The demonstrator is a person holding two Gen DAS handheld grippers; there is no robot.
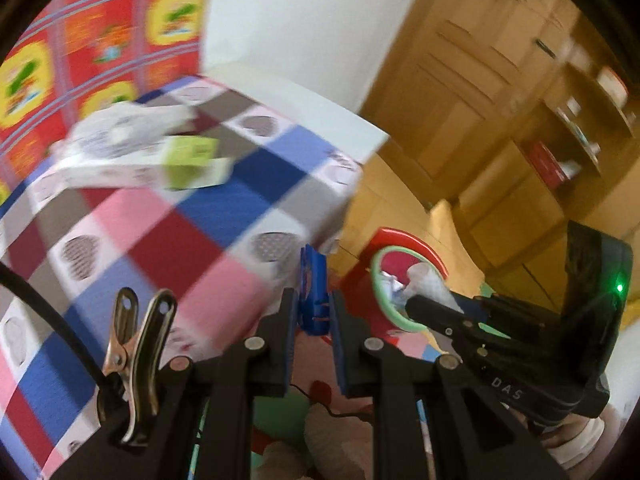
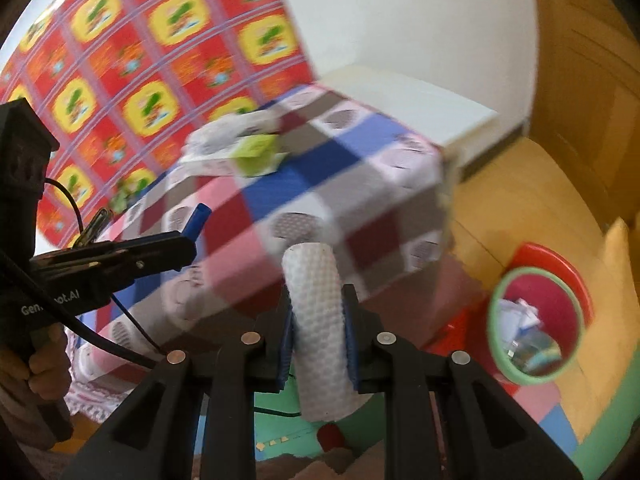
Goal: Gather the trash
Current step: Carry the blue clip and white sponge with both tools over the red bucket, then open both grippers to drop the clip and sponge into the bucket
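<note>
My left gripper (image 1: pixel 314 304) is shut on a small blue plastic piece (image 1: pixel 314 284), held just off the table's near corner. That gripper (image 2: pixel 188 244) and its blue piece (image 2: pixel 198 218) also show at the left of the right wrist view. My right gripper (image 2: pixel 318 300) is shut on a white dimpled paper roll (image 2: pixel 318 320). In the left wrist view this gripper (image 1: pixel 416 302) holds the roll (image 1: pixel 426 278) over the rim of a red bin with a green rim (image 1: pixel 378 280). The bin (image 2: pixel 536 328) stands on the floor with crumpled paper inside.
A table under a checked cloth (image 1: pixel 160 232) (image 2: pixel 360 184) carries a white box (image 1: pixel 120 148) and a green box (image 1: pixel 188 160) at its far side. Wooden cabinets and shelves (image 1: pixel 500 100) stand behind the bin. A hand (image 2: pixel 44 360) holds the left gripper's handle.
</note>
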